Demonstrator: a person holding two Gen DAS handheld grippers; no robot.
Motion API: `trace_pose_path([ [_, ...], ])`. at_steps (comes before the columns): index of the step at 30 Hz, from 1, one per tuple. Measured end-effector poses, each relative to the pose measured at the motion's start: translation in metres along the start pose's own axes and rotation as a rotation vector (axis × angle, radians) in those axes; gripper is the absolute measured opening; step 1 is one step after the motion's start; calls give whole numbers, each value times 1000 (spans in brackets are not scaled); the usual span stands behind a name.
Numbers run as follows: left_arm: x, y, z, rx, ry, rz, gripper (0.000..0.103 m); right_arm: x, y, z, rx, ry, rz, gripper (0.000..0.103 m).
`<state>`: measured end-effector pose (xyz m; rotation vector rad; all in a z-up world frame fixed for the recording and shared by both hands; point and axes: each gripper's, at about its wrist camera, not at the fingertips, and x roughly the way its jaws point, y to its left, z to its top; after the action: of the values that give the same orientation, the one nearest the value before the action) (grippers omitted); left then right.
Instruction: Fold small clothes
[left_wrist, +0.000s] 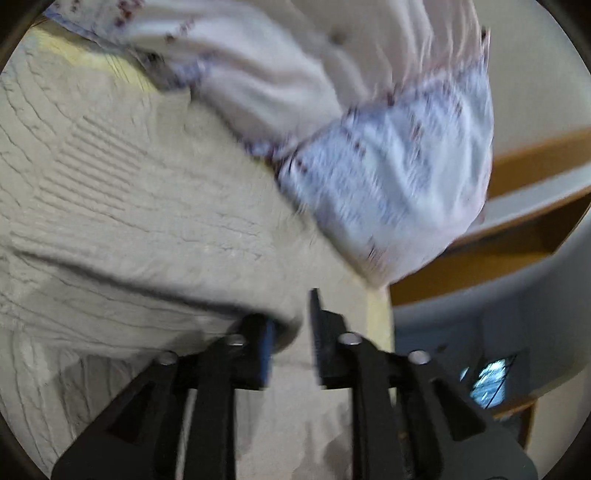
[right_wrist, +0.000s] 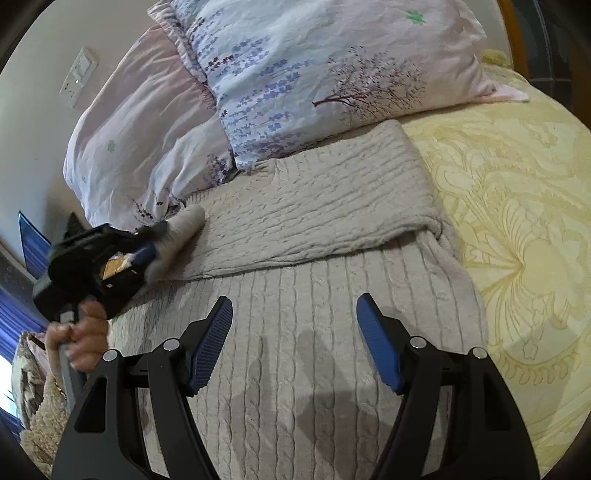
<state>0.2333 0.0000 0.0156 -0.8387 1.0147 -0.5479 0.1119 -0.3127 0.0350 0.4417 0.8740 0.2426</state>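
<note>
Grey cable-knit sweater (right_wrist: 314, 229) found spread on the bed's yellow patterned bedspread (right_wrist: 517, 229), far portion folded over the near body, just short of the floral pillows (right_wrist: 332, 66). Left gripper (right_wrist: 147, 254) seen at the fold's left end with fingers (left_wrist: 264, 349) narrowly parted around a bunched knit edge; firm clamping could not be confirmed through blur. Right gripper (right_wrist: 295, 339) hovered above the near body, fingers wide apart, nothing held. Judged soft, thick, limp, moderately heavy, not slippery; best pinched at folded edges or hem corners, both ends lifted together to prevent sagging.
</note>
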Motion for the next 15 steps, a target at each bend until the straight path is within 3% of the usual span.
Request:
trace_pose_path([
  [4,-24,-1,-9,52,75,-22,60,-1,13,9,-51,-8,-4,71],
  [7,-67,4,-10,132,44,13,61,-2,35,16,-144,-19,10,71],
  [10,-116,25,6,186,-64,194,59,3,75,20,-298,-26,49,68],
  [12,-136,46,16,161,-107,306,57,11,104,20,-414,-29,72,63],
  [15,-149,77,22,97,-90,371,49,34,153,15,-600,-21,91,56],
])
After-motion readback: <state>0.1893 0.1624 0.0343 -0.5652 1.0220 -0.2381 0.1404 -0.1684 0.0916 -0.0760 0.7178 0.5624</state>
